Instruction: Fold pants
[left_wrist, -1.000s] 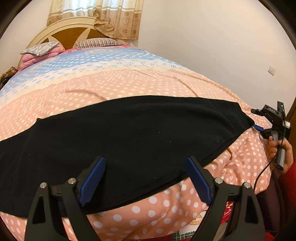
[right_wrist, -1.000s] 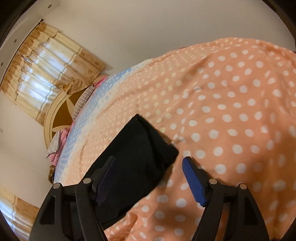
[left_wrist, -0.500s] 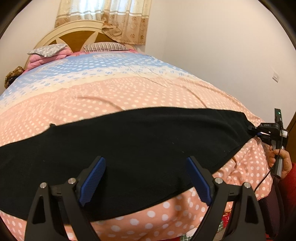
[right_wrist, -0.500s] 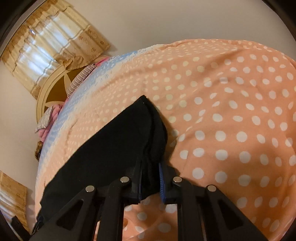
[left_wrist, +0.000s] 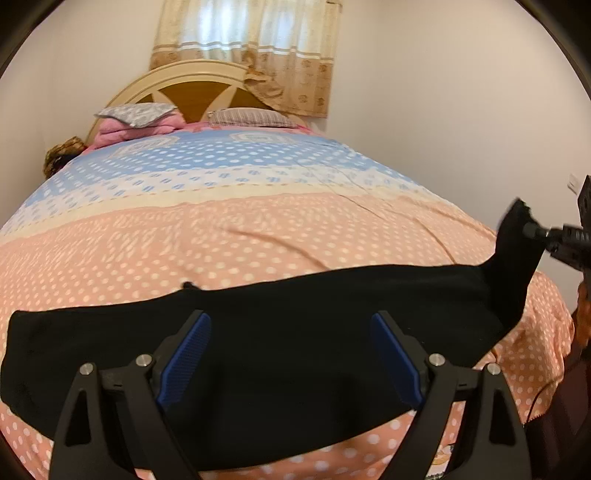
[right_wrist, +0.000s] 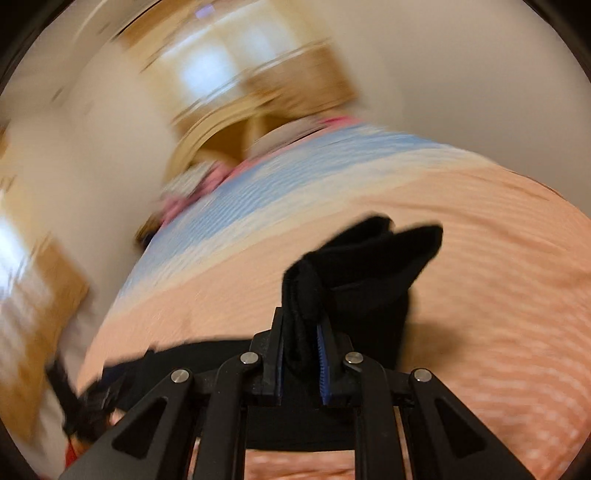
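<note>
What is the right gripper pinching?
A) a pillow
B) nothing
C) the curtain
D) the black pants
D: the right gripper has its jaws shut on a bunched end of the black pants, lifted above the dotted bedspread.

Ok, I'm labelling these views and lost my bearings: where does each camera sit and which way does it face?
Left wrist: on the left gripper, jaws open above the pants, facing up the bed to the headboard; the right gripper shows at the right edge.
Right wrist: on the right gripper, shut on a lifted end of the pants, aimed across the bed; blurred.
Shared: pants, bed, headboard.
</note>
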